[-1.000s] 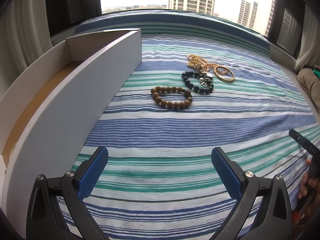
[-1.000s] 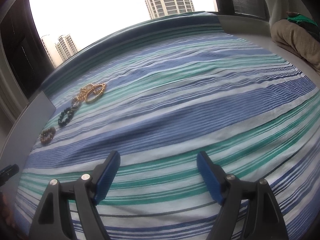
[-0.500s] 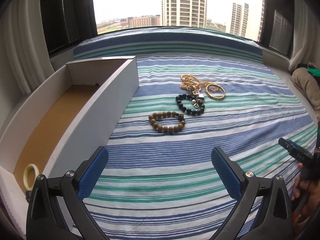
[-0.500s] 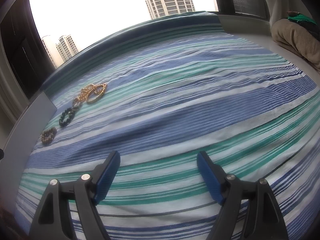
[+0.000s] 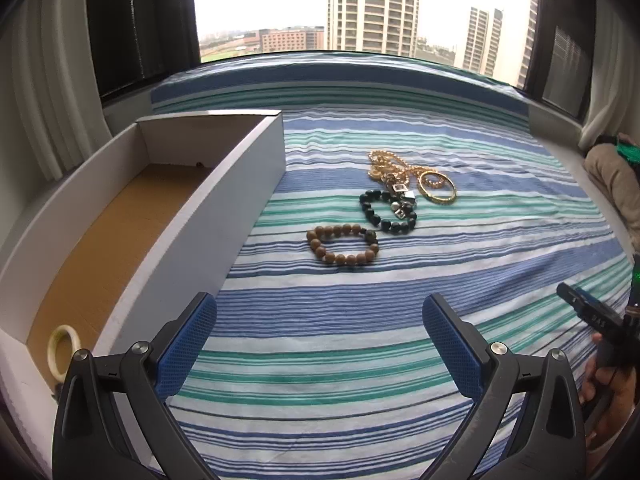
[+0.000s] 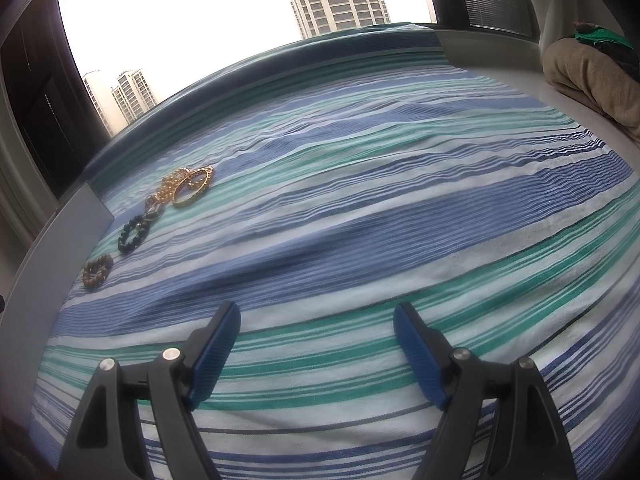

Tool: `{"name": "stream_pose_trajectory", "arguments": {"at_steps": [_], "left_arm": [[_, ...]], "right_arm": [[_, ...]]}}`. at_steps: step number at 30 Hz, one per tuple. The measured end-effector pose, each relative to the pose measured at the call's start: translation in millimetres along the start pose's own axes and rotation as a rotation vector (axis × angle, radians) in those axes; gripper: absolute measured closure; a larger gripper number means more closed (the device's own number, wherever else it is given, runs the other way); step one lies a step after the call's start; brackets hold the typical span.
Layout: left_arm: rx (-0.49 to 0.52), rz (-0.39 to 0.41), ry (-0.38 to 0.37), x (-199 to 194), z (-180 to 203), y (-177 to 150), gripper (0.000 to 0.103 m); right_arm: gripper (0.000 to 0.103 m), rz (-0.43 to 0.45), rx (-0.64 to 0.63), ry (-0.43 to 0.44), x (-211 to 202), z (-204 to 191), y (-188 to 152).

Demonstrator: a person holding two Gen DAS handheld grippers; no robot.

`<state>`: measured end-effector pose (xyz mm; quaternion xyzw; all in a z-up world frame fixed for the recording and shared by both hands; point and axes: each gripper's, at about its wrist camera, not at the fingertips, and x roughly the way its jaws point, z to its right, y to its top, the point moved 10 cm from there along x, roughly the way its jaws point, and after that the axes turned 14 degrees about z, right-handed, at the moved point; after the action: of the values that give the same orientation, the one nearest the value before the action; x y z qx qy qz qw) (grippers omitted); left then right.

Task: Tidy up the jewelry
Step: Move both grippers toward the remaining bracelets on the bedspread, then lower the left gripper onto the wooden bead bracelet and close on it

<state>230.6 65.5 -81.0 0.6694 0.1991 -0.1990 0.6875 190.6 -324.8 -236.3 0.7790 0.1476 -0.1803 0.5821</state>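
Fingers (image 5: 192, 340) of both grippers spread wide, holding nothing, short of the wooden bead bracelet (image 5: 343, 245).

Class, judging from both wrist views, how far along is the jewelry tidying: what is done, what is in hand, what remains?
Done: little; the white box holds only a pale ring. In hand: nothing; the left gripper and right gripper are open and empty. Left: the wooden bead bracelet, black bead bracelet, gold chain and gold bangle lie on the striped cloth beside the box.
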Motion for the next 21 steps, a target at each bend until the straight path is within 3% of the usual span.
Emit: {"name": "stream_pose_trajectory", "arguments": {"at_steps": [9, 14, 18, 21], "left_arm": [[0.020, 0.021, -0.018, 3.5, 4.4, 23.8, 0.001], [0.049, -0.029, -0.062, 26.0, 15.4, 39.7, 0.001], [-0.020, -0.050, -0.087, 49.8, 13.9, 57.7, 0.001], [-0.040, -0.146, -0.109, 83.0, 19.1, 48.2, 0.001]], "right_arm": [[0.022, 0.002, 0.006, 0.004, -0.6, 0.0, 0.2], [0.022, 0.006, 0.020, 0.013, -2.5, 1.7, 1.0], [0.022, 0.007, 0.020, 0.014, -3.0, 2.2, 1.0], [0.022, 0.005, 0.015, 0.011, -2.6, 1.9, 0.8]]}}
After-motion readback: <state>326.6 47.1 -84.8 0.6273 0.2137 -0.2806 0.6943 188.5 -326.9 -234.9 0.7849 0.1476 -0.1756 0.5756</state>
